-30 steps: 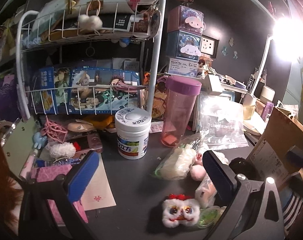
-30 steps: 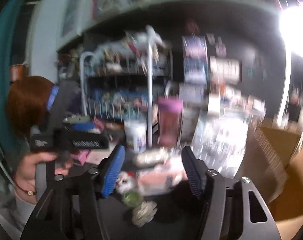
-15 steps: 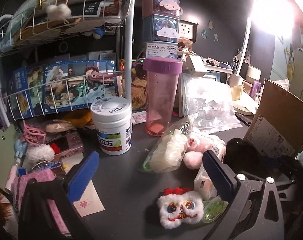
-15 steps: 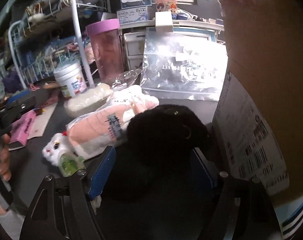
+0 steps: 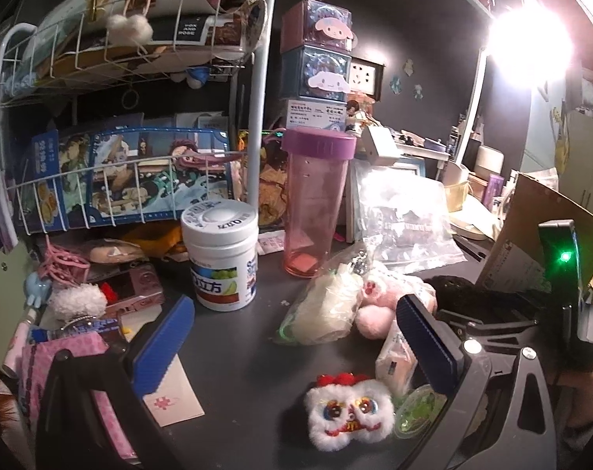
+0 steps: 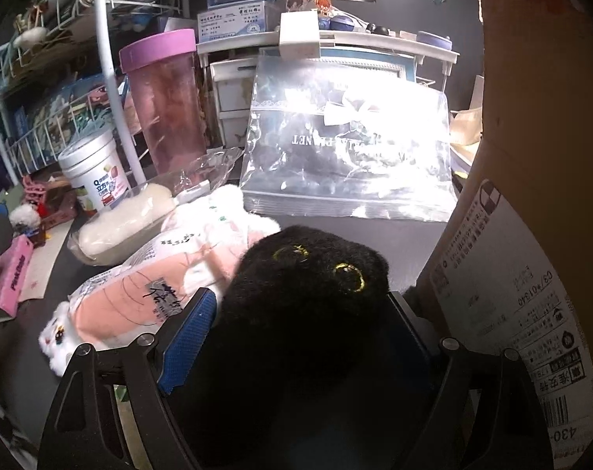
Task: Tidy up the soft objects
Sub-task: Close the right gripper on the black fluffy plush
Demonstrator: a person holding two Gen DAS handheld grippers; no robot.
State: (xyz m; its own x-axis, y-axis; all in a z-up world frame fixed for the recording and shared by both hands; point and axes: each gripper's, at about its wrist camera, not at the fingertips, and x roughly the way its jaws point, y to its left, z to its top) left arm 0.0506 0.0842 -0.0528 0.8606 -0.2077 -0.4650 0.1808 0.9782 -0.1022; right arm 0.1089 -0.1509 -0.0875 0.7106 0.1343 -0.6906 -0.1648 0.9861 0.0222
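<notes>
A black plush toy [image 6: 308,305] with gold embroidered eyes lies between the fingers of my right gripper [image 6: 296,337], whose jaws stand around it; it also shows in the left wrist view [image 5: 453,290]. Beside it lie a bagged pink plush [image 6: 147,293], a bagged cream plush [image 6: 120,223] and a small white lion-head plush [image 5: 349,411]. My left gripper [image 5: 296,340] is open and empty above the dark desk, the lion-head plush just in front of its right finger.
A cardboard box [image 6: 531,196] stands close on the right. A clear zip bag [image 6: 347,149], a pink tumbler [image 5: 316,203], a white jar [image 5: 222,258] and a wire rack [image 5: 140,117] crowd the back. A pink packet [image 5: 57,372] lies left.
My right gripper has come down from a high blurred view onto the black plush and now straddles it more closely. My left gripper has shifted slightly.
</notes>
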